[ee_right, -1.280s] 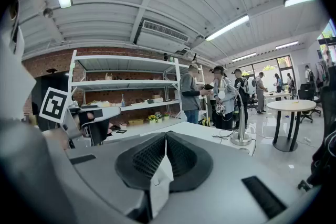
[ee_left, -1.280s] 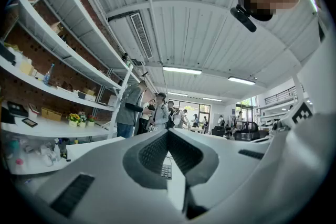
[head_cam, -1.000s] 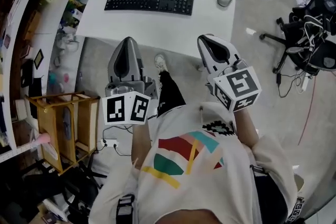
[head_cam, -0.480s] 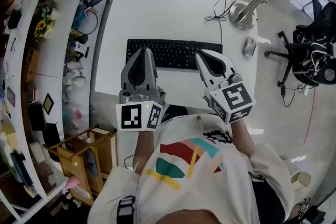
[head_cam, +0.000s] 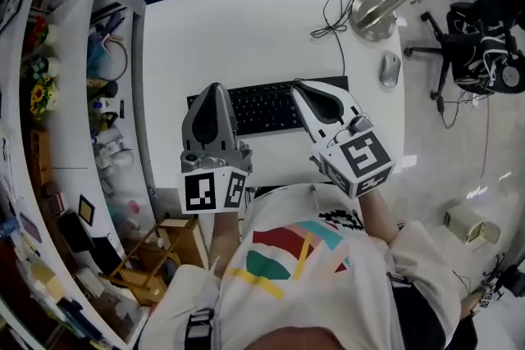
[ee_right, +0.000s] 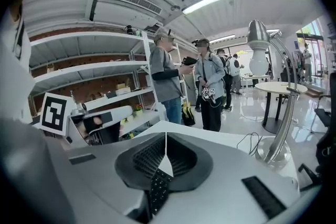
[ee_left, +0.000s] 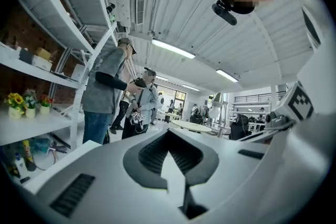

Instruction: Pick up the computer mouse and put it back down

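Observation:
The grey computer mouse (head_cam: 389,70) lies on the white desk (head_cam: 246,29) near its right edge, just right of the black keyboard (head_cam: 271,106). My right gripper (head_cam: 297,84) hovers over the keyboard's right half, shut and empty, well left of the mouse. My left gripper (head_cam: 215,88) hangs over the keyboard's left end, its jaws together with nothing in them. In the right gripper view the jaws (ee_right: 166,136) meet and keyboard keys (ee_right: 157,191) show below them. The left gripper view shows its jaws (ee_left: 169,134) meeting, pointing level across the room. The mouse is in neither gripper view.
A silver desk lamp (head_cam: 377,12) with a black cable (head_cam: 332,12) stands at the desk's far right. Shelving (head_cam: 49,94) runs along the left. An office chair (head_cam: 484,29) stands right of the desk. People (ee_right: 212,84) stand beyond the desk's far side.
The person has stepped up to the desk. Both grippers have moved forward, from short of the desk's near edge to above the keyboard. Both jaws stayed shut. The mouse has not moved.

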Motion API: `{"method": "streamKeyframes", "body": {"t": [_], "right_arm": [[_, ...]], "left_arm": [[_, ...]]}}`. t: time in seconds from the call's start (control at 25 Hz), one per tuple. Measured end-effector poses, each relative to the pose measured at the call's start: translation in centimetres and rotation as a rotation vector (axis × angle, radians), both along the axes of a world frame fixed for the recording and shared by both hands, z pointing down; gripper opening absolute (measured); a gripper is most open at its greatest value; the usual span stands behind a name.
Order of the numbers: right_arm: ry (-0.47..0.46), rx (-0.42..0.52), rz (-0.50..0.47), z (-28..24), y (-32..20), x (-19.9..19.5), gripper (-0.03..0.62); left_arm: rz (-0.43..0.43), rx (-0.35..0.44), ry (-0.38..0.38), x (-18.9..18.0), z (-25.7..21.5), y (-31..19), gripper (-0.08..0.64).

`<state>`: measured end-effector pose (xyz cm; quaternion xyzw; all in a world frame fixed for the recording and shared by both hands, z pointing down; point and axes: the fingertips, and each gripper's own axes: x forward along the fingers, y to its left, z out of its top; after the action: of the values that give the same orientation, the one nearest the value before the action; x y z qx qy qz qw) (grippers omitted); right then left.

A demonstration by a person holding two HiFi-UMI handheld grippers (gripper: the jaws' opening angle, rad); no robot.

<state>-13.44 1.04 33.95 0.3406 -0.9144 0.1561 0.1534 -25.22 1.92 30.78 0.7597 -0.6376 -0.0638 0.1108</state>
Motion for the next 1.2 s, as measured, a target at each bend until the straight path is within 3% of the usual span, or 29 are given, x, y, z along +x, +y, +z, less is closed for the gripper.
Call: {"method": "streamKeyframes", "body": {"t": [0.16,0.52,0.76,0.8,0.84,0.88,0.96,1.08,1.2], "right_arm": [[0.000,-0.018,0.064,0.6,-1.5,2.3,0.014],[-0.049,-0.077,0.184,3.2,-4.7,9.3,0.014],[-0.027,-0.098,0.369,6.2,-8.3,15.5,0.018],[-0.005,-0.078,0.411,6.7,-9.3,16.8,0.072],[0.018,-0.065,0.447,7.3,-10.2,18.0,0.218],[0.041,-0.065,0.483,8.3,-11.1,19.2,0.280],[0.090,-0.092,0.580,10.9,-12.7,22.5,0.329],[0.168,-0.174,0.756,15.5,-13.3,28.5,0.342],[0.209,-0.253,0.863,18.9,-13.1,32.5,0.342]], "left_arm": [[0.098,-0.030,0.017,4.0,1.4,-2.5,0.046],[0.287,-0.043,-0.057,14.1,2.0,-6.2,0.046],[0.393,-0.087,-0.064,19.6,4.8,-8.8,0.046],[0.406,-0.095,-0.067,20.4,5.2,-9.4,0.046],[0.418,-0.104,-0.070,21.1,5.8,-9.9,0.046],[0.431,-0.113,-0.073,21.7,6.4,-10.4,0.046],[0.458,-0.136,-0.079,22.8,7.7,-11.5,0.046],[0.493,-0.174,-0.086,24.1,9.7,-12.8,0.046],[0.509,-0.210,-0.087,24.9,11.5,-13.8,0.046]]}}
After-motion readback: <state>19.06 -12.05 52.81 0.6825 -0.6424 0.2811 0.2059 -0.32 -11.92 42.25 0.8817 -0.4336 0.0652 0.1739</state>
